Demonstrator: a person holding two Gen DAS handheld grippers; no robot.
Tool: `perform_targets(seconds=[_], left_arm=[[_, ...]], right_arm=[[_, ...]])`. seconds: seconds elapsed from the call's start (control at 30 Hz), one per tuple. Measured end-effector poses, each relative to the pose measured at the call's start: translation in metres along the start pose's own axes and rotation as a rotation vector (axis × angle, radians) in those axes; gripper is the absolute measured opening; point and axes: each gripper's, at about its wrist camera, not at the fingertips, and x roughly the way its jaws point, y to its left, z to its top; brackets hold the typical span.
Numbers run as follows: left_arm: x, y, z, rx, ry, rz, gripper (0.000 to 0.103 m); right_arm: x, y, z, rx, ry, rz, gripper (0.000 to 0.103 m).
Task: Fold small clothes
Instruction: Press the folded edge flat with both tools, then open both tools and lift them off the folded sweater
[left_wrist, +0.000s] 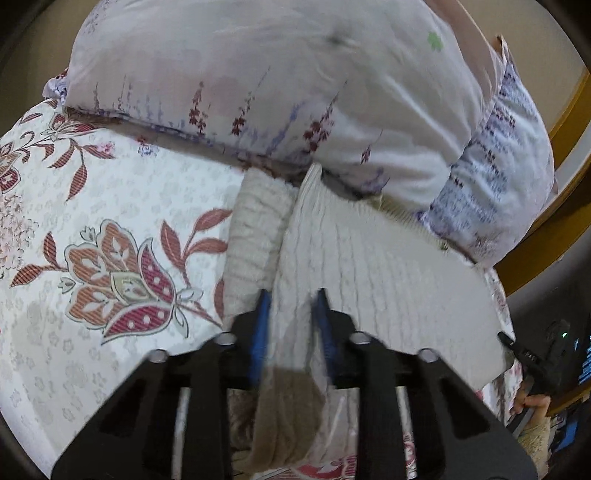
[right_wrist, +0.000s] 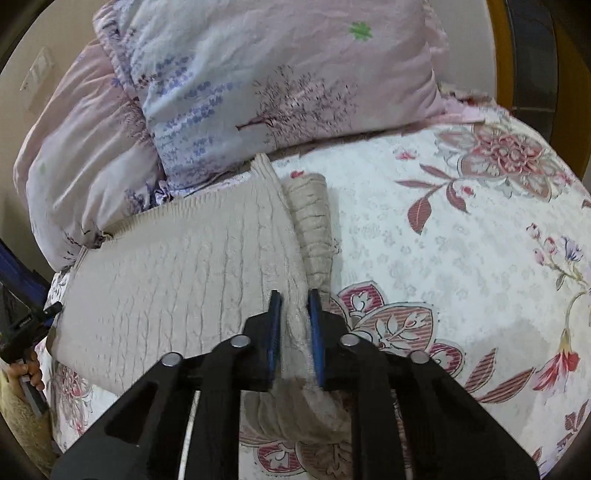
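Knitted and soft, the cream sweater is sagging limply over the bed while both grippers, left and right, are pinching its near corners in closed jaws.

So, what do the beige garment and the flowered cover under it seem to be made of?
The beige garment looks like a soft cable-knit, probably wool or acrylic yarn: raised ribs and a matte, fuzzy surface. The flowered cover seems a smooth woven fabric, likely cotton, with printed flowers and a faint woven pattern.
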Motion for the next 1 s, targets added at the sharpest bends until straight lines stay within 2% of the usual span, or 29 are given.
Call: perform_targets(seconds=[0.07, 0.3, 0.47, 0.63, 0.67, 0.73, 0.77, 0.8, 0.83, 0.9, 1.0], left_arm=[[-0.002, -0.001, -0.001, 0.017, 0.005, -0.001, 0.008], [-0.02, -0.005, -0.002, 0.056, -0.005, -0.019, 0.006], [-0.016, -0.002, -0.005, 0.069, 0.015, 0.006, 0.006], [-0.007, -0.002, -0.008, 0.067, 0.023, 0.029, 0.007], [-0.007, -0.003, -0.007, 0.073, 0.02, 0.031, 0.009], [-0.011, -0.004, -0.006, 0.074, 0.01, 0.034, 0.012], [-0.015, -0.005, -0.004, 0.075, -0.01, 0.042, 0.019], [-0.02, -0.007, -0.003, 0.077, -0.032, 0.049, 0.029], [-0.026, -0.01, -0.002, 0.081, -0.065, 0.059, 0.033], [-0.033, -0.018, -0.001, 0.102, -0.11, 0.06, 0.042], [-0.033, -0.04, -0.003, 0.169, -0.12, 0.031, 0.049]], right_arm=[[-0.006, 0.0, 0.001, 0.013, -0.012, 0.016, 0.009], [-0.03, 0.005, -0.003, 0.024, -0.04, 0.026, 0.008], [-0.015, 0.003, -0.01, 0.015, 0.012, -0.06, 0.008], [-0.011, 0.01, -0.01, -0.007, 0.019, -0.108, 0.009], [-0.011, 0.01, -0.01, -0.01, 0.021, -0.115, 0.009], [-0.016, 0.013, -0.009, -0.007, 0.007, -0.132, 0.017], [-0.02, 0.016, -0.007, -0.011, -0.016, -0.144, 0.023], [-0.027, 0.022, -0.006, -0.034, -0.062, -0.155, 0.024], [-0.032, 0.029, -0.005, -0.058, -0.089, -0.154, 0.024], [-0.035, 0.047, -0.003, -0.112, -0.11, -0.121, 0.03], [-0.023, 0.074, -0.003, -0.17, -0.079, -0.063, 0.03]])
